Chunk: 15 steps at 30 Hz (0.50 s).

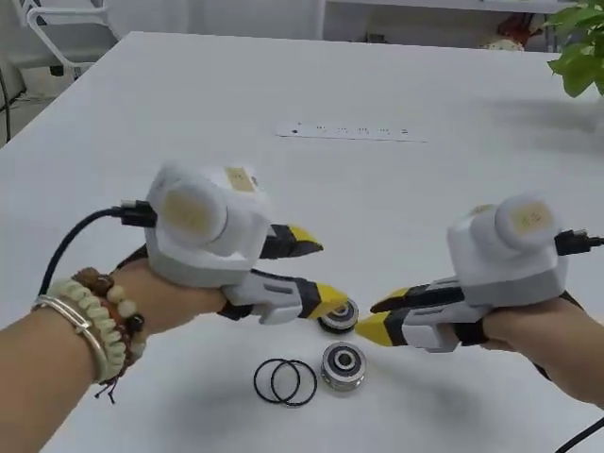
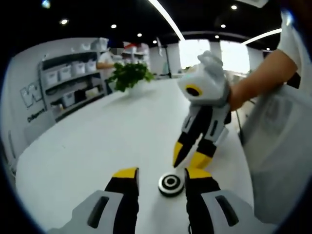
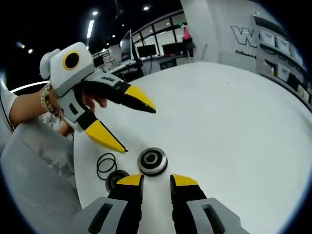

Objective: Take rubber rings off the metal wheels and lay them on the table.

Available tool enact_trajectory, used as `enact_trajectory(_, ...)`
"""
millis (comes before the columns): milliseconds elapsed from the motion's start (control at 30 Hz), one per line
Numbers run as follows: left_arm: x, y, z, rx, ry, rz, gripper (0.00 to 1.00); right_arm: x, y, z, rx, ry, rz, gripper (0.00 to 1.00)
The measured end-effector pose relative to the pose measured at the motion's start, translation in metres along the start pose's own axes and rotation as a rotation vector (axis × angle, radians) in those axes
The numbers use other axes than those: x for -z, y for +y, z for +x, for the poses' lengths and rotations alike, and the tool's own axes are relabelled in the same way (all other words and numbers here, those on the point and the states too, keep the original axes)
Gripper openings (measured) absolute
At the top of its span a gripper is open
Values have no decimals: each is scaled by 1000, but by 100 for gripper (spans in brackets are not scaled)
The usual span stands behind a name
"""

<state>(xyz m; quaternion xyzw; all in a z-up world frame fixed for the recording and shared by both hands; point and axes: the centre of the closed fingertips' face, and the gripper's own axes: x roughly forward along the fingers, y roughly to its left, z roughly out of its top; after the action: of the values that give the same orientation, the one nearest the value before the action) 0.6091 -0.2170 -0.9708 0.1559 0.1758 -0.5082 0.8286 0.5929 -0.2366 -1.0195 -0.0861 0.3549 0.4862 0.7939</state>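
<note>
The white bench [image 1: 283,85] takes up nearly the whole head view. The left tool [image 1: 323,272] comes in from the left of the frame with its jaws spread wide and nothing between them in grip. The right tool [image 1: 379,317] comes in from the right with its jaws parted by a narrower gap, also holding nothing. The two sets of yellow tips point at each other low in the centre of the frame.

Between those tips the far wheel [image 1: 338,316] lies flat on the bench with its hub facing up. In the left gripper view it sits inside the spread of that tool's own jaws, close to the jaw on the right of the frame. In the right gripper view it lies just ahead of the tips, not yet between them. The left tool therefore looks the better placed to clamp the wheel, which would leave the right tool free to peel the rubber.

The near wheel [image 1: 343,366] lies just below the far one. Two black rings [image 1: 285,381], overlapping and flat on the bench, lie beside it to the left. I cannot tell for sure which wheel still has rubber on it.
</note>
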Motion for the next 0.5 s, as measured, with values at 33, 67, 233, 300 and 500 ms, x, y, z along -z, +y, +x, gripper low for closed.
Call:
enact_trajectory(33,3,-3,2,15,14,8,34,0,1,1,-3,2,-1,20)
enact_trajectory(67,6,-6,4,24,28,18,33,1,1,2,-4,4,-3,20)
enact_trajectory(233,16,-4,11,-9,50,-11,24,3,2,4,-2,15,-22,20)
enact_trajectory(300,19,-5,12,-3,56,-14,24,3,3,5,-1,17,-25,20)
enact_trajectory(500,21,-6,14,-9,55,-62,20,2,5,7,-5,14,-31,20)
